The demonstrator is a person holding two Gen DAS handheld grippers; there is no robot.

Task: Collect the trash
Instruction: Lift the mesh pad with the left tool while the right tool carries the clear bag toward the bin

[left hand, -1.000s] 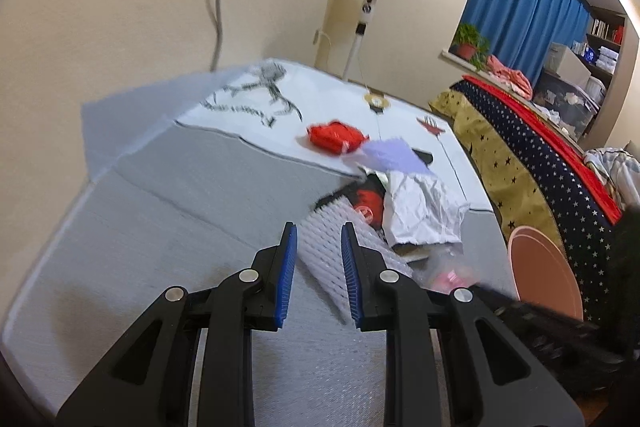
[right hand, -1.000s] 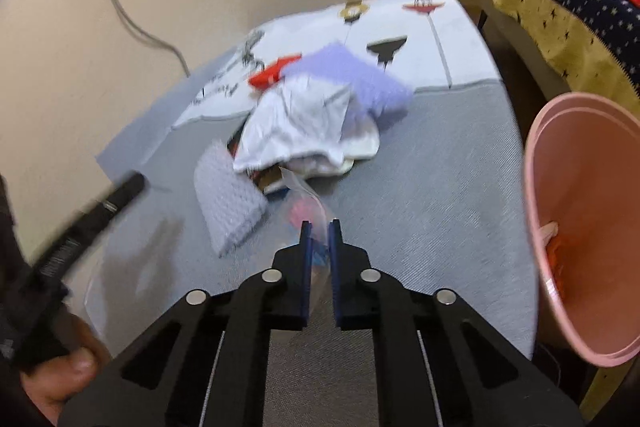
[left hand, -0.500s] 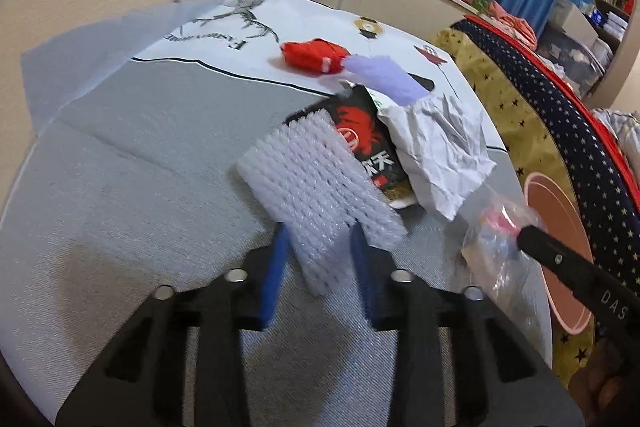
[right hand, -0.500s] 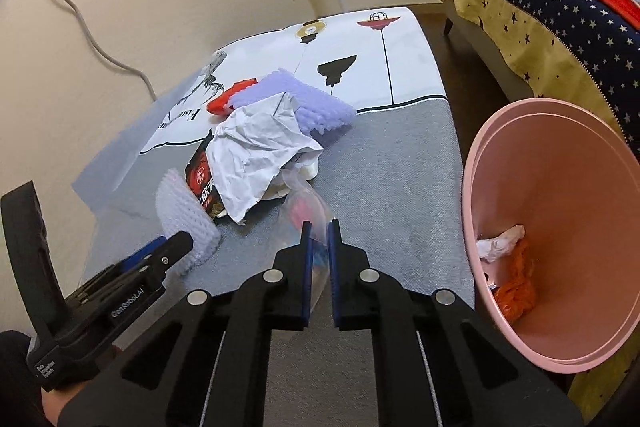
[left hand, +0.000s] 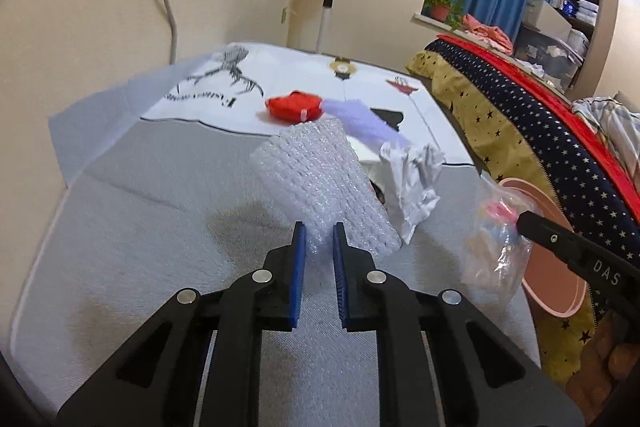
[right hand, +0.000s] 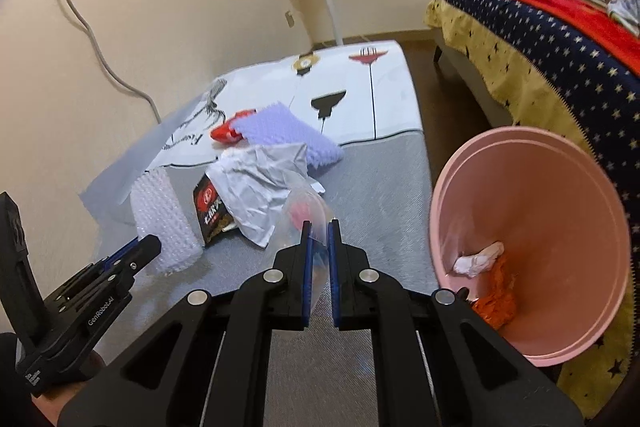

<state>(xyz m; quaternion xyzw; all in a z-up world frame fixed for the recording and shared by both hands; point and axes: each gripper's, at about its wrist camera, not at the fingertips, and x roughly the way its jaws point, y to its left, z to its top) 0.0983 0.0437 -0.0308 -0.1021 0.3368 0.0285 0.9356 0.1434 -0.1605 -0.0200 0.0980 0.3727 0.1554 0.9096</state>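
the left gripper (left hand: 319,241) is pinching the bubble wrap (left hand: 324,187) above the table; the right gripper (right hand: 318,227) is clenching a clear plastic bag (right hand: 304,211) beside the pink bin (right hand: 532,247). both grips are thin, so either piece is probably slipping before reaching it.

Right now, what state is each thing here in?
Left tool: shut on bubble wrap, lifted, tilted.
Right tool: shut on clear bag, held up beside the bin.
Pink bin: open, some trash inside.
White paper: crumpled, lying over a black packet.
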